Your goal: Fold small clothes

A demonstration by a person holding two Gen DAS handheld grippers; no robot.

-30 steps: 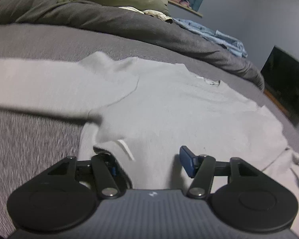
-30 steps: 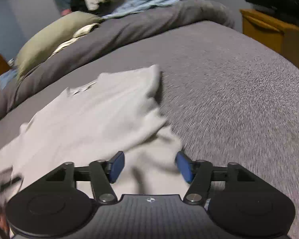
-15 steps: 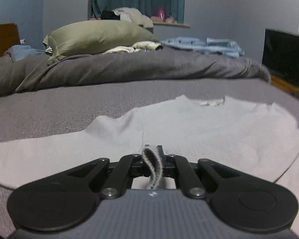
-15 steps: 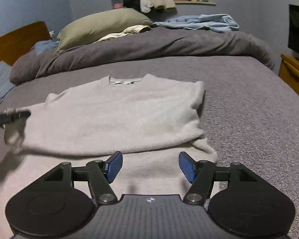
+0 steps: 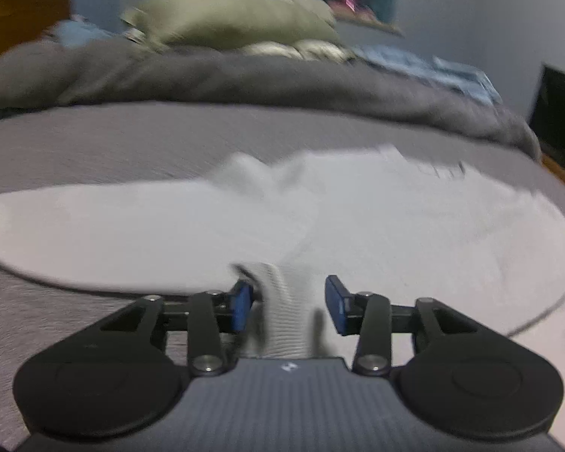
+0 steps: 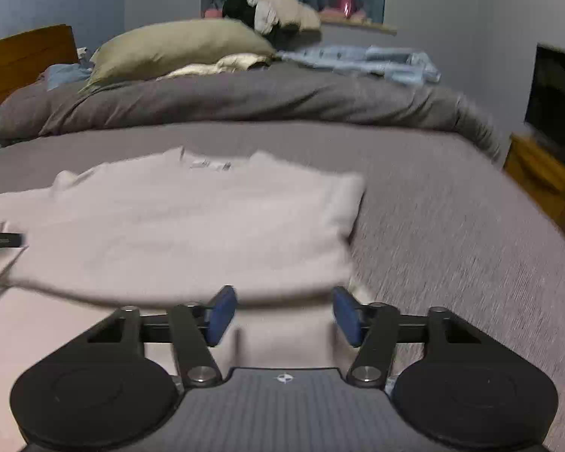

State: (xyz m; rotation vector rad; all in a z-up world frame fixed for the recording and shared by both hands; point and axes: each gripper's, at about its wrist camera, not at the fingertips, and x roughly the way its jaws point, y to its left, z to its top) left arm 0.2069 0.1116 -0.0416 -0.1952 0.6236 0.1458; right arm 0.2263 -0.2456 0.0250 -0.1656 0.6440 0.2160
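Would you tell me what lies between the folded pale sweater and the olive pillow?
In the right wrist view, bare grey sheet and then the bunched dark grey duvet lie between the sweater and the pillow.

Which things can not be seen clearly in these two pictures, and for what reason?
- Ribbed cuff between the left claw pads: left wrist view is motion-blurred; contact unclear.
- Sweater near hem: hidden under the right claw body, right wrist view.
- Neck label: too small to read.
- Left sleeve: cut off by the picture's left edge.
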